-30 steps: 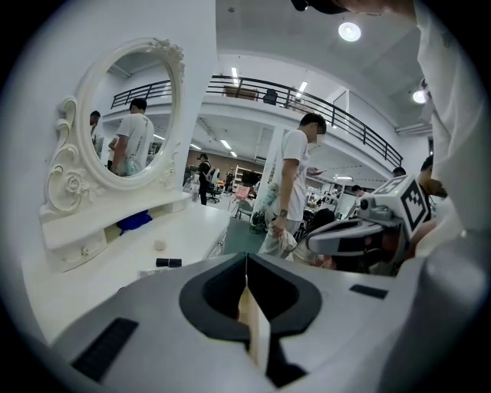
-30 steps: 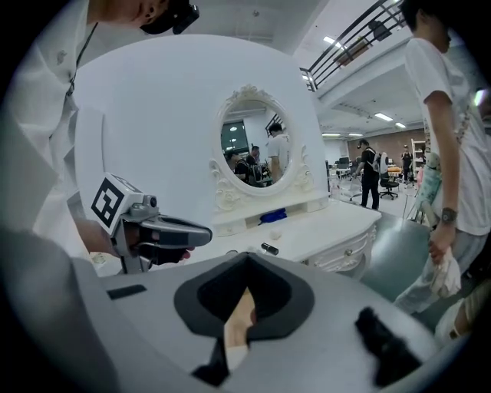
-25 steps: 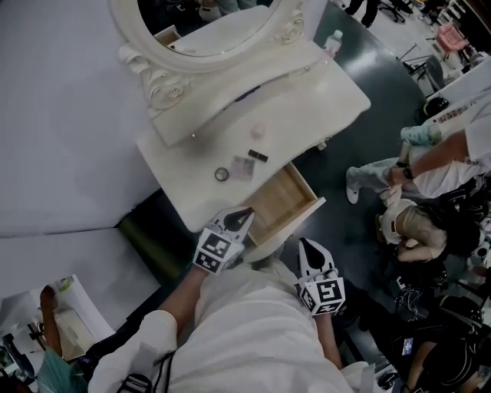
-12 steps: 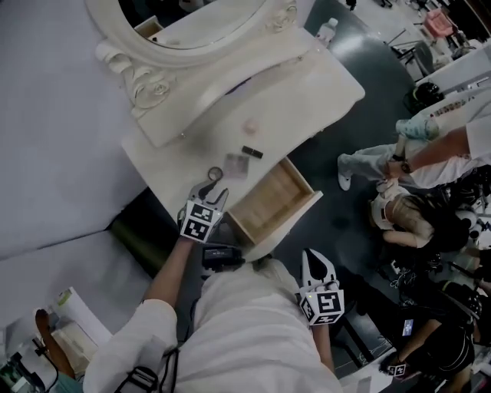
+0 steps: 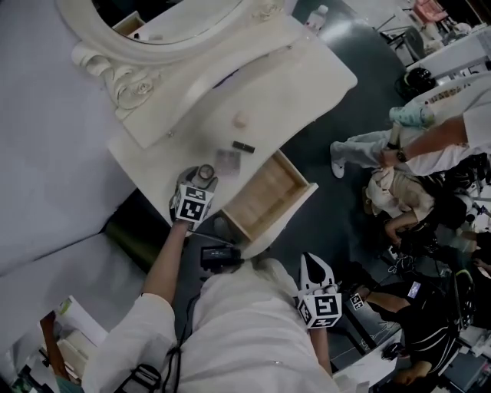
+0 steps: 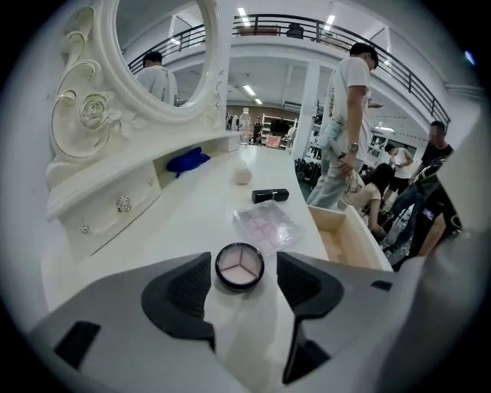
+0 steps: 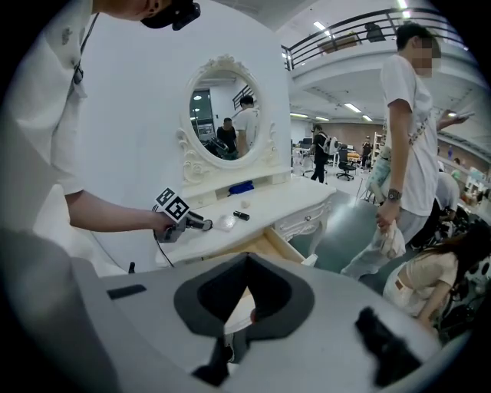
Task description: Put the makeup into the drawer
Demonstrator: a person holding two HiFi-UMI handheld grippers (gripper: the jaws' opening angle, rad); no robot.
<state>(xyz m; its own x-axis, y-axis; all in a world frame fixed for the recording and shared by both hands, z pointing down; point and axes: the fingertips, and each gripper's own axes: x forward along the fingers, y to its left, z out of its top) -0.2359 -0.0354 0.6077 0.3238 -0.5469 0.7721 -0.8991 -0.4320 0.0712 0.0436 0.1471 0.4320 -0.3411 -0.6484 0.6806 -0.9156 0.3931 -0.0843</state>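
Note:
A round black compact (image 6: 239,266) with pale powders lies on the white dressing table (image 5: 307,84), between the fingers of my left gripper (image 6: 242,262). The jaws have just been opening and stand apart from the compact on both sides. From the head view the left gripper (image 5: 198,181) reaches over the table's near left corner. Further along lie a clear palette (image 6: 267,226), a black lipstick tube (image 6: 270,196) and a small pale ball (image 6: 242,176). The wooden drawer (image 5: 265,198) stands pulled out to the right. My right gripper (image 5: 308,261) hangs shut and empty below the drawer.
An oval mirror (image 6: 157,54) in a carved frame rises at the table's back, with a blue item (image 6: 188,161) on the shelf under it. People stand and sit on the dark floor to the right (image 5: 399,161). A water bottle (image 5: 316,17) stands beyond the table.
My left gripper has moved from the drawer's front up onto the tabletop, come down around the round compact, and its jaws have opened. The right gripper has hardly shifted.

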